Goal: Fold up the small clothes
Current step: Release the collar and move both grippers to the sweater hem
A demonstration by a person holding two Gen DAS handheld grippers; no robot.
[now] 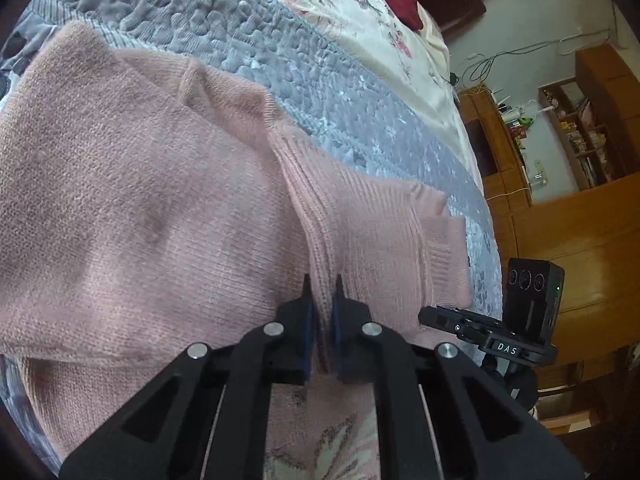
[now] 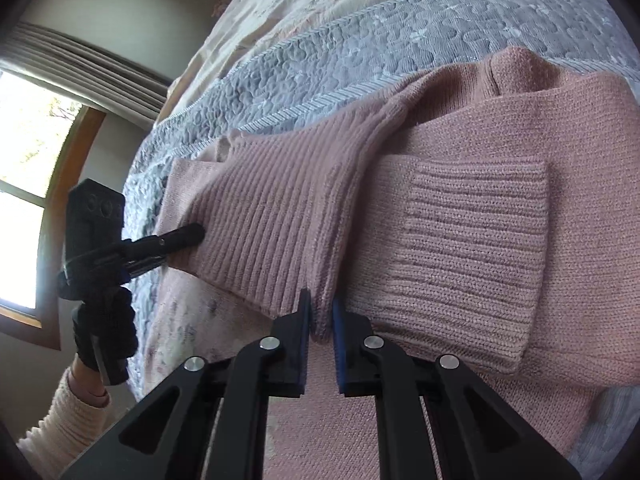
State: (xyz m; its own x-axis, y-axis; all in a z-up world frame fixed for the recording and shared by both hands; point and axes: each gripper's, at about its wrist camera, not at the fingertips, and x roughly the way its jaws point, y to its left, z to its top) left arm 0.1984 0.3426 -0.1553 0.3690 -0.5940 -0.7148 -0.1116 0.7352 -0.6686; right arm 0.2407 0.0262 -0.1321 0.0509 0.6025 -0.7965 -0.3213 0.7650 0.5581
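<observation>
Here we see the left gripper (image 1: 322, 280) and right gripper (image 2: 321, 295) each clamping a ribbed fold of the pink sweater (image 1: 140, 200) on the bed (image 1: 240, 32).

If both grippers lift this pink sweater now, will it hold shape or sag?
Likely sag: the pink sweater is soft knit, already creased and draped over the quilt. The ribbed hem bunches where the left gripper and right gripper pinch it. Probably not slippery.

Soft daylight thru window (image 2: 28, 184), blown out w/ glare. Pink sweater (image 1: 132, 208) evenly lit, faint shadows under folds. Fisheye warp, dark vignette at edges; slight blur.
</observation>
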